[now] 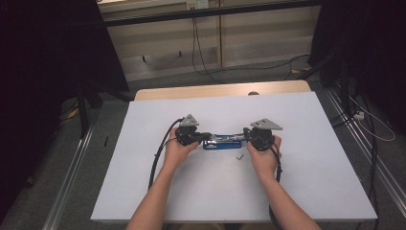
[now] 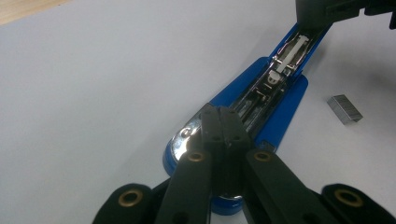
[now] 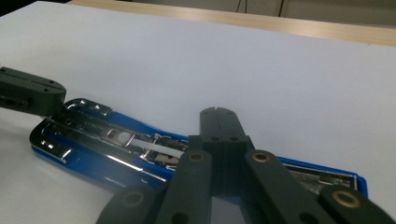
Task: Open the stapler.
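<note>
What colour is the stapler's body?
Bright blue, with shiny silver metal inside; the stapler shows best in the left gripper view.

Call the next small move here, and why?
Probably send the right gripper to the strip of staples and open it to pick it up. The blue stapler lies opened flat with its metal channel exposed, the left gripper rests shut over one end, and the strip lies loose on the white table beside it.
</note>
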Demonstrator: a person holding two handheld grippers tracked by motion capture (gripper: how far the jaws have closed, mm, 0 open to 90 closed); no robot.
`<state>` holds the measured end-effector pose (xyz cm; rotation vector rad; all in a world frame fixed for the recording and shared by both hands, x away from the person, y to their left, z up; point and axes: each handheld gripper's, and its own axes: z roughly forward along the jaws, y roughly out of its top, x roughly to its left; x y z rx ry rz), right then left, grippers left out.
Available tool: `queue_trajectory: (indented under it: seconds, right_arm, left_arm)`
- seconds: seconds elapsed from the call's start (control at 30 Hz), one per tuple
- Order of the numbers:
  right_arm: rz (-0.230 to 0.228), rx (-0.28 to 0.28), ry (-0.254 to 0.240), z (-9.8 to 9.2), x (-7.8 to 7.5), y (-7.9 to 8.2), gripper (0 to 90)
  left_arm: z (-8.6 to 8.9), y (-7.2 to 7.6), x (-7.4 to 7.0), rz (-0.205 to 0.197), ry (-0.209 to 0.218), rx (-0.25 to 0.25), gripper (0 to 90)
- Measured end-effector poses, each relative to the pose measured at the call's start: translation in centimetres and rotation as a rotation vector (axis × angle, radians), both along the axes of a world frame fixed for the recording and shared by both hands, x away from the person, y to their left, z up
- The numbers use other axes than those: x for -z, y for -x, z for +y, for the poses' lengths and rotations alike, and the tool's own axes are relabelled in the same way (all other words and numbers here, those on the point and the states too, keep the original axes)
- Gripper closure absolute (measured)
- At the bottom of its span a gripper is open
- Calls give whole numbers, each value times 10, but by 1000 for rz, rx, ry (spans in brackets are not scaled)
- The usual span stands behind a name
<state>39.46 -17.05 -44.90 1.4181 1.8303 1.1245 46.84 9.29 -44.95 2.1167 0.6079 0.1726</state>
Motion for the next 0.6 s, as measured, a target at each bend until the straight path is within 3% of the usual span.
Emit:
queue_trajectory:
  seconds: [0.27,0.4,0.57,0.6]
  right_arm:
    - [5,-32,3,-3,1,2,900]
    - [18,-59,9,-2,3,2,900]
    - [20,-79,12,-5,3,3,900]
    - [19,-81,16,-5,3,4,900]
  left_arm:
    - [0,0,0,-5,4,-2,900]
    - [2,0,-3,-4,51,-6,900]
    - [2,1,-5,-13,45,-10,896]
    - [2,1,-5,0,59,-11,886]
